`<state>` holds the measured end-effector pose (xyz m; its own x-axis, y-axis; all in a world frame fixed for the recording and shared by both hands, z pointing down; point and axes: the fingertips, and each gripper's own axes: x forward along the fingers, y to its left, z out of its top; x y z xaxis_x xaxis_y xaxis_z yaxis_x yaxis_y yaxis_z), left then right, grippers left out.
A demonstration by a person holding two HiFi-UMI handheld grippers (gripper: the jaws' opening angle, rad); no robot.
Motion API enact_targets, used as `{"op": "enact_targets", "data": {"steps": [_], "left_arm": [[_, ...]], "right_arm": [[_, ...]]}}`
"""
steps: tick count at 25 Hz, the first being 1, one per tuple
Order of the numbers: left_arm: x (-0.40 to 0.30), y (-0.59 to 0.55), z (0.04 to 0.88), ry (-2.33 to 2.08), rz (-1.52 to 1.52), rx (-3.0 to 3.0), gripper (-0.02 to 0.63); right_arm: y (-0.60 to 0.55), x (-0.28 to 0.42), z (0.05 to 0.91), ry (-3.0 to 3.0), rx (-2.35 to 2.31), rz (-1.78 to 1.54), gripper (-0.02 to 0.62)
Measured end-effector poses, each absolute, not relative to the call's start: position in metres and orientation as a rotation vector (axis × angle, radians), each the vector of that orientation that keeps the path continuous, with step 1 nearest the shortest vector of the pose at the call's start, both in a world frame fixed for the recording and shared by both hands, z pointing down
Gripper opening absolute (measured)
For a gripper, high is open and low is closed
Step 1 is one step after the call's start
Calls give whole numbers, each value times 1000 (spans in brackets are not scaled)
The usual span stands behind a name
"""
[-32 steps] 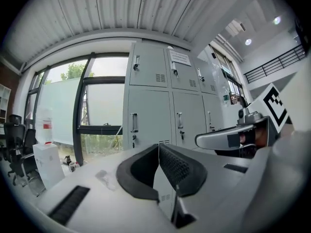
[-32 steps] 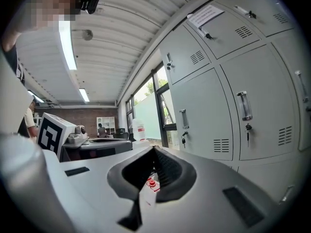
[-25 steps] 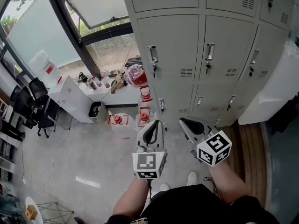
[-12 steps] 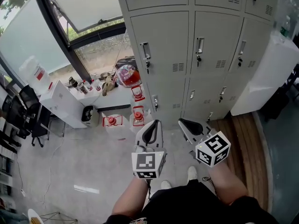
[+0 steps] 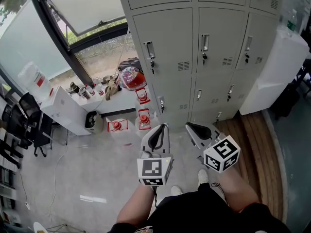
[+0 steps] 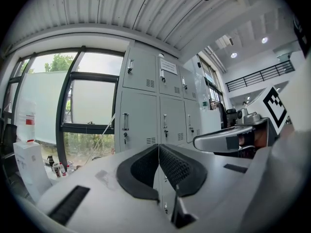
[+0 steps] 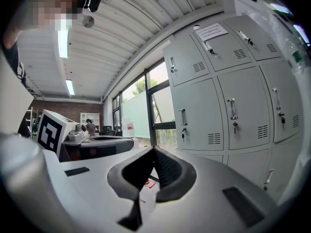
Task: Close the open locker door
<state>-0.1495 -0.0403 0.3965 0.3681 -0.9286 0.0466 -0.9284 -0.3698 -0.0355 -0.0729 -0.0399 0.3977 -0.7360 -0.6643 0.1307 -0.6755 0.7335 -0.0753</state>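
Grey lockers (image 5: 194, 57), seemingly shut, stand well ahead of the left hand-held gripper (image 5: 162, 128) and right hand-held gripper (image 5: 190, 127), both closed.

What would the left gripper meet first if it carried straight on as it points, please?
Probably the grey lockers, at a lower door; the way there looks free, though depth is unclear.

A wide window (image 5: 82, 13) looks onto greenery, with small bottles (image 5: 81, 92) crowded along its sill. Below, red lanterns (image 5: 144, 121) stand on the grey floor (image 5: 87, 164) beside a white cabinet (image 5: 65, 111). Black office chairs (image 5: 34, 125) sit at far left.
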Motion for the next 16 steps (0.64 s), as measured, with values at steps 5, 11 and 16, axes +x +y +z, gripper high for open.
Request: {"op": "enact_targets", "data": {"steps": [5, 11, 16], "left_arm": [[-152, -39, 396, 1747, -97, -2597, 20], [-154, -37, 396, 1736, -97, -2599, 20], [-157, -38, 397, 1730, -93, -2604, 20]], "right_arm": [[-38, -76, 397, -2837, 1107, 172, 53], [-37, -79, 397, -2833, 1116, 170, 54], [-37, -83, 399, -2832, 1119, 169, 52]]}}
